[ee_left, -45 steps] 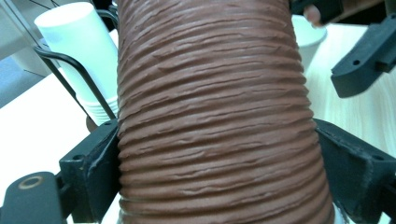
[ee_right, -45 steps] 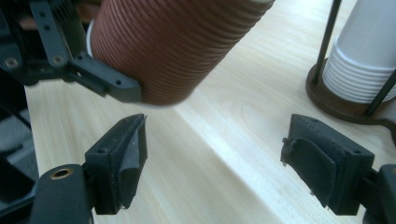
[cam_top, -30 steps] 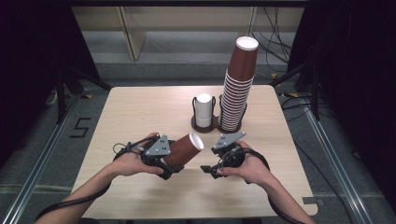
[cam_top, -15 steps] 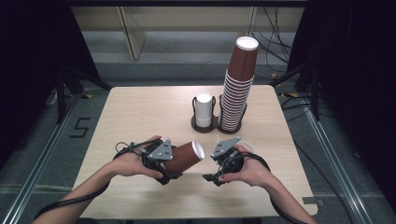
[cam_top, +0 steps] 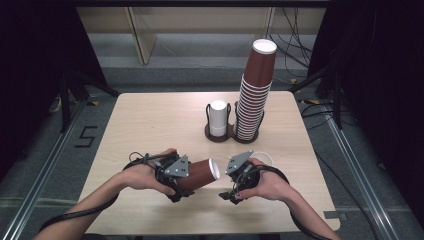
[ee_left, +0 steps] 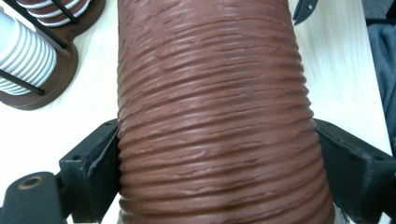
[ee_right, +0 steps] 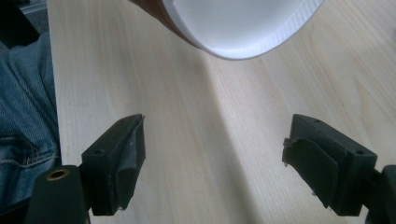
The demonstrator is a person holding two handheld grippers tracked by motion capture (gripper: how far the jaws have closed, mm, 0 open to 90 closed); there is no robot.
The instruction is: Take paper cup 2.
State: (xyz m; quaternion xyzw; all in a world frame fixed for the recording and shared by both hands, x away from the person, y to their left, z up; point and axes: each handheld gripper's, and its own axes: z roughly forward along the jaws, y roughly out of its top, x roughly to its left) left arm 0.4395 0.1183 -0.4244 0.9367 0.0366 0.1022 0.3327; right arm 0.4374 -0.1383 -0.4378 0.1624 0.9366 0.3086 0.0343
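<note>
A brown ribbed paper cup (cam_top: pixel 199 173) lies on its side above the table's near half, its white end (cam_top: pixel 214 170) turned to the right. My left gripper (cam_top: pixel 187 181) is shut on it; in the left gripper view both black jaws press the cup's ribbed wall (ee_left: pixel 210 116). My right gripper (cam_top: pixel 228 193) hovers just right of the cup's white end, open with nothing between its jaws. In the right gripper view (ee_right: pixel 215 154) that white, ribbed-rimmed end (ee_right: pixel 243 23) hangs above bare table.
At mid-table stands a brown holder (cam_top: pixel 212 135) with a short white stack (cam_top: pixel 218 117) and a tall stack of brown cups (cam_top: pixel 252 100). A white round piece (cam_top: pixel 262 157) lies behind my right hand. The person's jeans (ee_right: pixel 23 107) lie past the near edge.
Both hands have eased slightly toward the near edge, the cup still gripped. The white round piece behind the right hand has come into sight.
</note>
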